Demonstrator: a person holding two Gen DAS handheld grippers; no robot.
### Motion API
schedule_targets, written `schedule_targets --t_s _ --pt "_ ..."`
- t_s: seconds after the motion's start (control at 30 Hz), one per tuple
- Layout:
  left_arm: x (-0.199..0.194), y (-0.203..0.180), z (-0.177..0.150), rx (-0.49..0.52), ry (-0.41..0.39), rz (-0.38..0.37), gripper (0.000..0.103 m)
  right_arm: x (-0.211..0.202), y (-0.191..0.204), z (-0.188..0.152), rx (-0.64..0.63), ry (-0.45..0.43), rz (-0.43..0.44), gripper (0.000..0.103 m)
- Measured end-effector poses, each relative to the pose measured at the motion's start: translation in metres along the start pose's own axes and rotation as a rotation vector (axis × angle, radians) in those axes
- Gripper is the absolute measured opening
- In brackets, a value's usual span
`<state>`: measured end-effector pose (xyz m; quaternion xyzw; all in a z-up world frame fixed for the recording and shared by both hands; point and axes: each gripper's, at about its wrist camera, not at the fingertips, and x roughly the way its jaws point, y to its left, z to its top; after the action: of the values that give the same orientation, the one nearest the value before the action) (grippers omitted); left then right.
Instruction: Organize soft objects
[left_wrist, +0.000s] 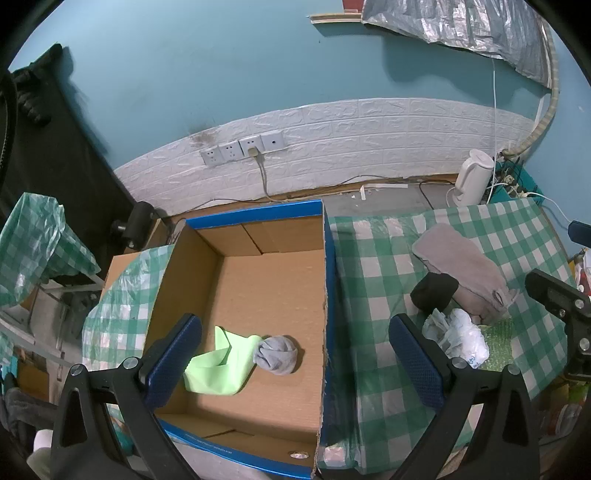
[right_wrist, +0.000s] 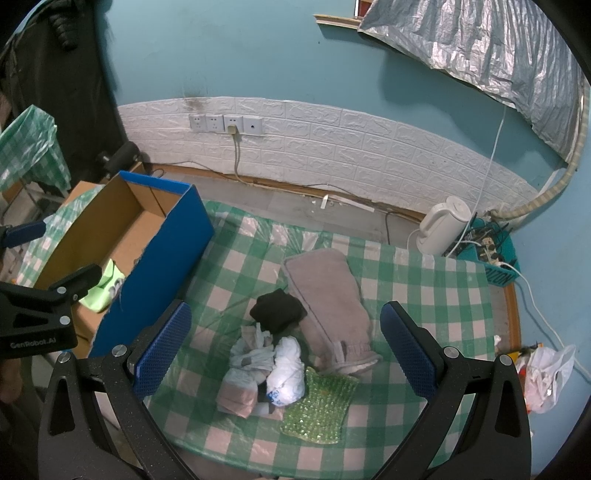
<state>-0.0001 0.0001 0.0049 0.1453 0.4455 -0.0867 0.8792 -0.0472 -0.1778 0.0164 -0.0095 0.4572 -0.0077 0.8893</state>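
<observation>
A blue cardboard box (left_wrist: 325, 280) (right_wrist: 162, 254) stands on the checked table, holding a light green cloth (left_wrist: 218, 365) (right_wrist: 101, 286) and a rolled grey sock (left_wrist: 277, 352). My left gripper (left_wrist: 295, 363) hovers open above the box, nothing between its fingers. On the table lie a pinkish-grey towel (right_wrist: 328, 295) (left_wrist: 461, 273), a black rolled cloth (right_wrist: 279, 310) (left_wrist: 434, 291), a white crumpled bundle (right_wrist: 273, 365) (left_wrist: 458, 338) and a green beaded pad (right_wrist: 319, 410). My right gripper (right_wrist: 286, 349) hangs open above this pile, not touching it.
A green-and-white checked plastic cover (right_wrist: 424, 295) lies over the table. A white kettle (right_wrist: 445, 229) and a teal basket of cables (right_wrist: 491, 258) sit at the back right. A plastic bag (right_wrist: 546, 373) lies on the floor. Wall sockets (left_wrist: 242, 149) sit behind the box.
</observation>
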Motion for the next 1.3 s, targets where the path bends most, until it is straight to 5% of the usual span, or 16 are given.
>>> schedule_targets --t_s 1.3 --pt "0.003 -0.010 -0.002 -0.008 0.001 -0.032 0.101 0.000 -0.009 -0.003 0.000 0.002 -0.003 0.101"
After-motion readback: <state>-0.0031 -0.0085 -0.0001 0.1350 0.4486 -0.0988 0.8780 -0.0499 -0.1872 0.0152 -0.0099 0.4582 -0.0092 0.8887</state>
